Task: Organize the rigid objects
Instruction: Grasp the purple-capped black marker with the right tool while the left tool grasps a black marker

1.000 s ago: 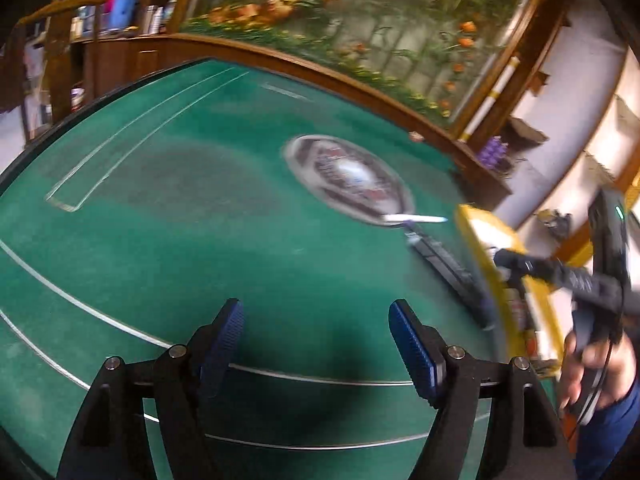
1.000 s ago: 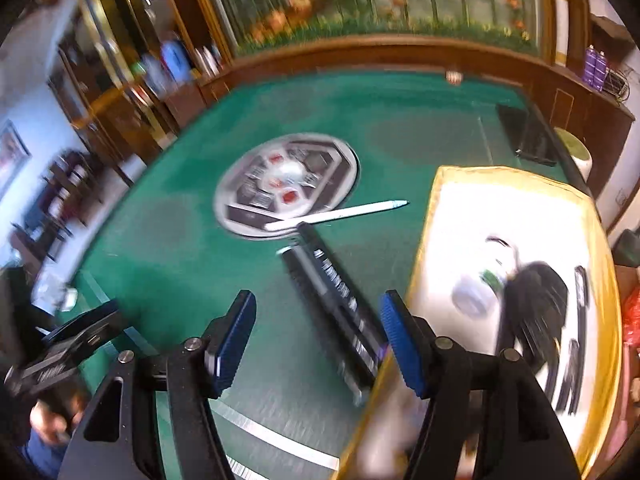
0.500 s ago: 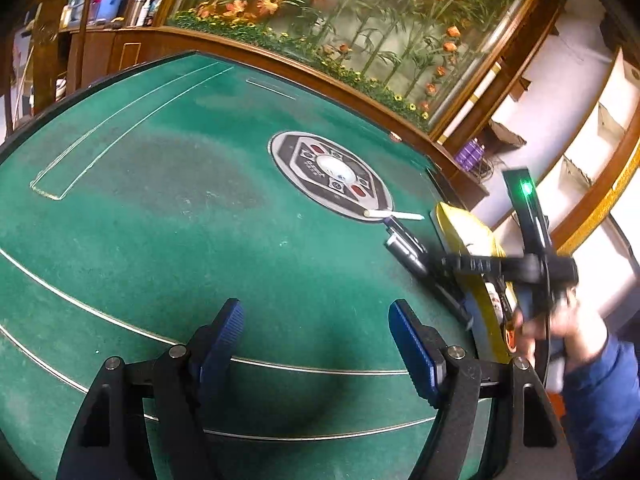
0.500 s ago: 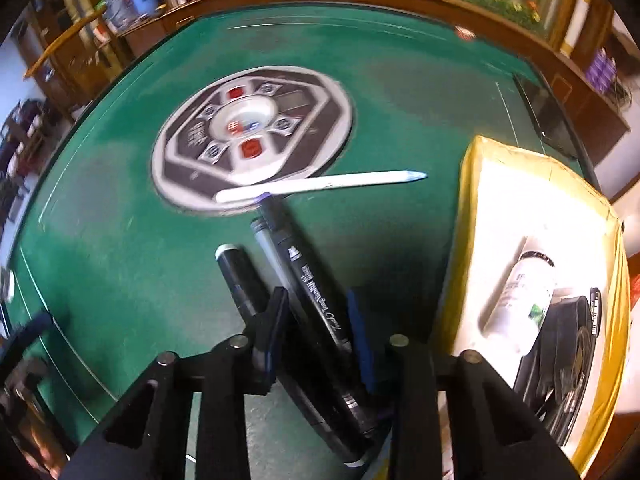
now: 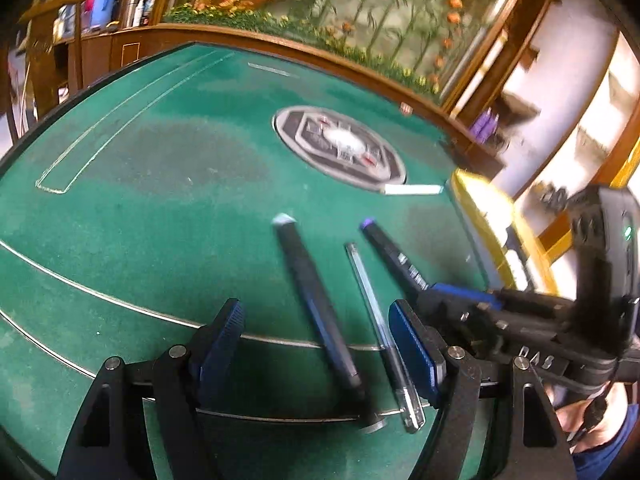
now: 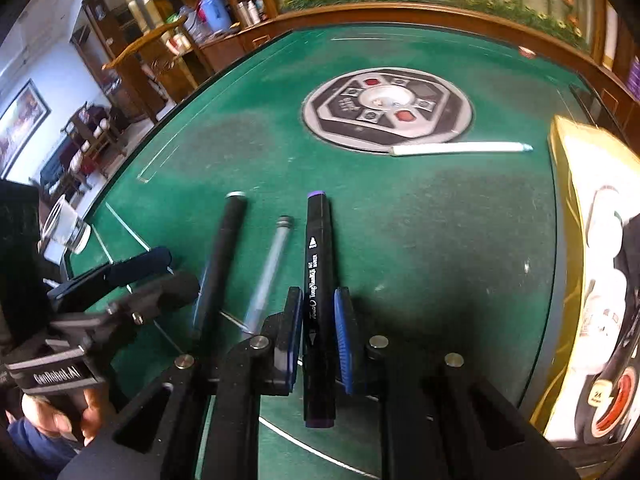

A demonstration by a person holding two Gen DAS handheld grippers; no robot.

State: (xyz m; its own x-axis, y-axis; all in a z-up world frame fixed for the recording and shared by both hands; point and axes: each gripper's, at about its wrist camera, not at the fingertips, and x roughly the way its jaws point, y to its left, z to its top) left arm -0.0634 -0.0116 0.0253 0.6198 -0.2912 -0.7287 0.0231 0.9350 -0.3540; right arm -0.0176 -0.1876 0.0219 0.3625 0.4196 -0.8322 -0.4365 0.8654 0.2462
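Three pens lie side by side on the green felt table (image 6: 440, 240). My right gripper (image 6: 319, 334) is closing its jaws, and the blue pads press both sides of the black marker (image 6: 320, 256) with the purple cap. To its left lie a clear ballpoint (image 6: 268, 272) and a black pen (image 6: 224, 256). My left gripper (image 5: 316, 314) hangs open above the black pen (image 5: 316, 304) and the clear ballpoint (image 5: 376, 312), touching neither. A white pen (image 6: 460, 148) rests by the round centre panel (image 6: 388, 108).
A yellow-rimmed tray (image 6: 560, 184) at the right table edge holds a white bottle (image 6: 604, 232) and dark round items. A wooden rail (image 6: 400, 16) borders the far side. A hand (image 6: 52, 416) holds the left gripper at lower left.
The right gripper has come down over the pens and narrowed its jaws from wide open onto the black marker. The left gripper stays open, and the pens now show between its fingers.
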